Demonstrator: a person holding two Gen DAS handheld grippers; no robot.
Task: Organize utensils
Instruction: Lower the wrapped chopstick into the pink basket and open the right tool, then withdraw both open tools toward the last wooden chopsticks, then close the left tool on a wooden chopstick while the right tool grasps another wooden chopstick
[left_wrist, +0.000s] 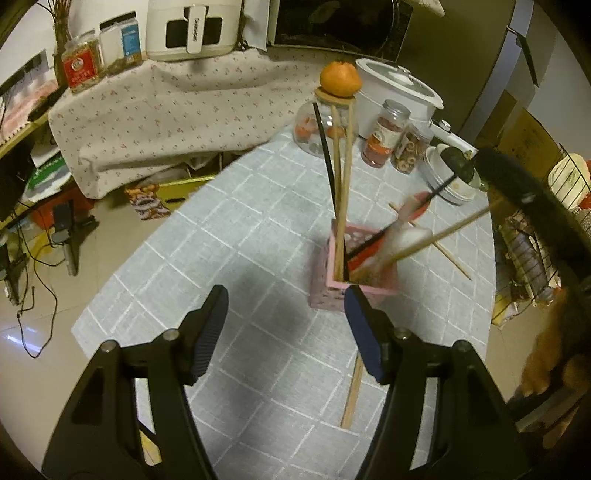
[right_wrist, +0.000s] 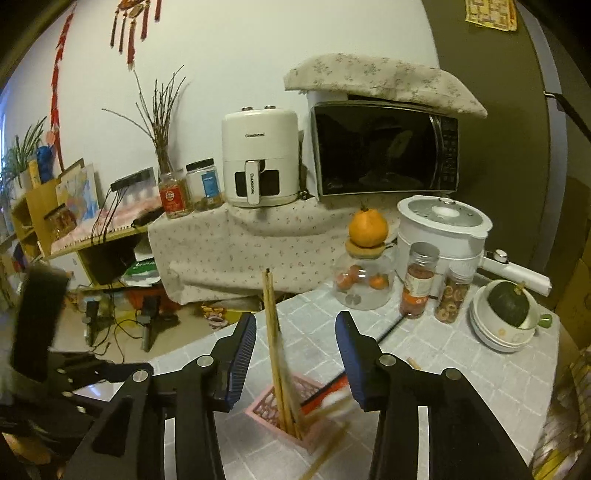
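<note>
Pink square lattice holder (left_wrist: 354, 284) stands centre-frame on the grey checked surface (left_wrist: 221, 258), wooden chopsticks (left_wrist: 341, 192) upright inside. Left tongs (left_wrist: 286, 325) wide, empty; right tongs (right_wrist: 295, 354) parted, empty, over holder. Bare surface lower left.

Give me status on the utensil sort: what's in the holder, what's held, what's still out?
Done: wooden chopsticks and a black chopstick stand in the pink holder; a white spoon leans in too.
In hand: nothing; left tongs and right tongs are both open.
Left: loose chopsticks on the table.
</note>
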